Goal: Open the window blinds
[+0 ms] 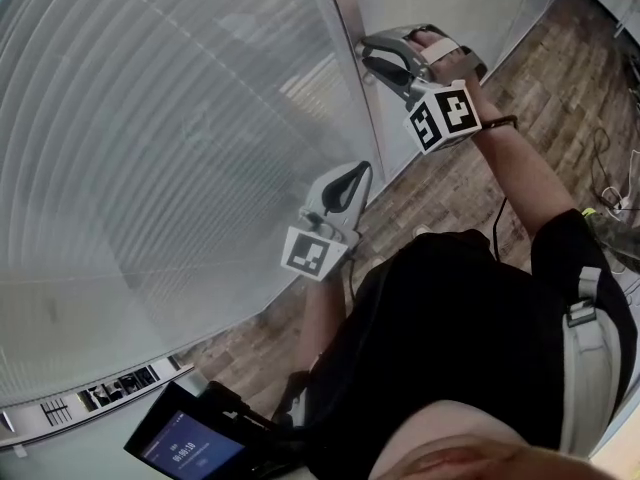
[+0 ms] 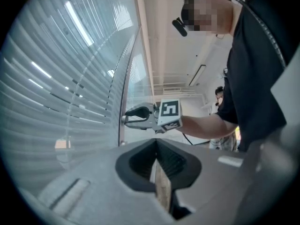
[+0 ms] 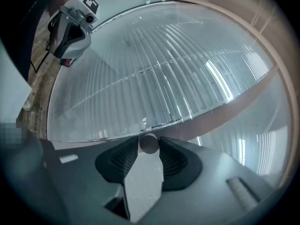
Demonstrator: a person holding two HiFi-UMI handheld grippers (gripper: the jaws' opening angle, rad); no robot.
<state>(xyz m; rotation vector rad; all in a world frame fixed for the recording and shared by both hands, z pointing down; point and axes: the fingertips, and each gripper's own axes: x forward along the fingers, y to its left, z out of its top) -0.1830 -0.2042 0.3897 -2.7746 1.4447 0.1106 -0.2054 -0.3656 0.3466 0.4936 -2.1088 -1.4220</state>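
Grey slatted blinds (image 1: 150,118) hang shut behind a glass pane; they also fill the left gripper view (image 2: 56,88) and the right gripper view (image 3: 164,69). A metal frame post (image 1: 350,28) runs down the pane's right side. My right gripper (image 1: 363,56) reaches to this post. In its own view a small round knob (image 3: 149,143) sits between the pad tips of the right gripper (image 3: 149,145), touching both. The left gripper view shows this right gripper (image 2: 124,118) from the side, tips at the post. My left gripper (image 1: 352,168) hovers lower, close to the glass, its jaws (image 2: 156,146) shut and holding nothing.
A wood-plank floor (image 1: 560,78) lies to the right of the window, with cables (image 1: 610,198) on it. The window's bottom rail (image 1: 100,388) runs along the lower left. A device with a lit screen (image 1: 185,448) hangs at my body. Another person (image 2: 219,95) stands far off.
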